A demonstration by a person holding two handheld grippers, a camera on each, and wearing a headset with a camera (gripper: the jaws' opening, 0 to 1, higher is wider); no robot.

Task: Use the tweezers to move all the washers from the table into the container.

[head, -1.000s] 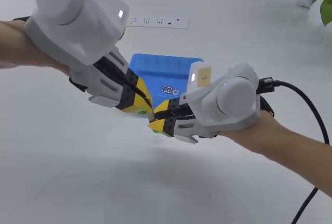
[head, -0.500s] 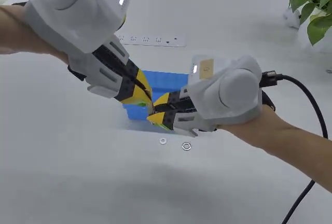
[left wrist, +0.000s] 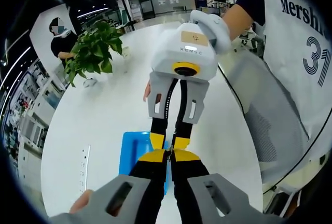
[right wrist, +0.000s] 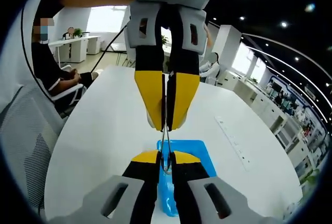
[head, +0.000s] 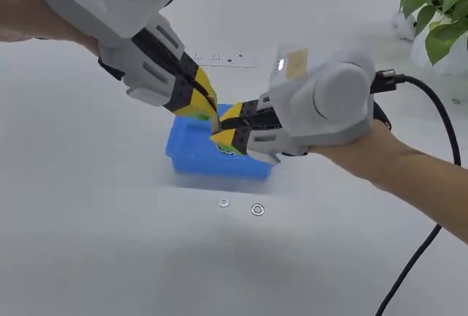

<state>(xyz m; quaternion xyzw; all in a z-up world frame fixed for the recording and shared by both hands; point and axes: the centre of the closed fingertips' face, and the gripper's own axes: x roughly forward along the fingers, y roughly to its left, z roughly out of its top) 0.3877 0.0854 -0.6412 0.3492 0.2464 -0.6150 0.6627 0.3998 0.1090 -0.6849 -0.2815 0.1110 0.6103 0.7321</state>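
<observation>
Two washers, a smaller one [head: 224,202] and a larger one [head: 257,210], are lying side by side on the white table [head: 110,243], just in front of the near wall of the blue container [head: 191,156]. Above that container two hand-held grippers are meeting tip to tip. The left gripper [head: 212,115] is reaching down from the upper left, and the right gripper [head: 225,132], with a black cable [head: 431,133] trailing from its back, is coming in from the right. In the right gripper view, the thin metal tweezers [right wrist: 165,141] are running out of the left gripper's yellow-tipped jaws, which are clamping them. The tweezers are passing down between the right gripper's own jaws, which are drawn in narrow around the two legs. The tweezer tips are hanging over the container's open top. Whether they are carrying a washer cannot be told. Farther back on the table a white power strip [head: 219,58] is lying flat, and a leafy green plant [head: 424,1] is standing at the far right corner.
</observation>
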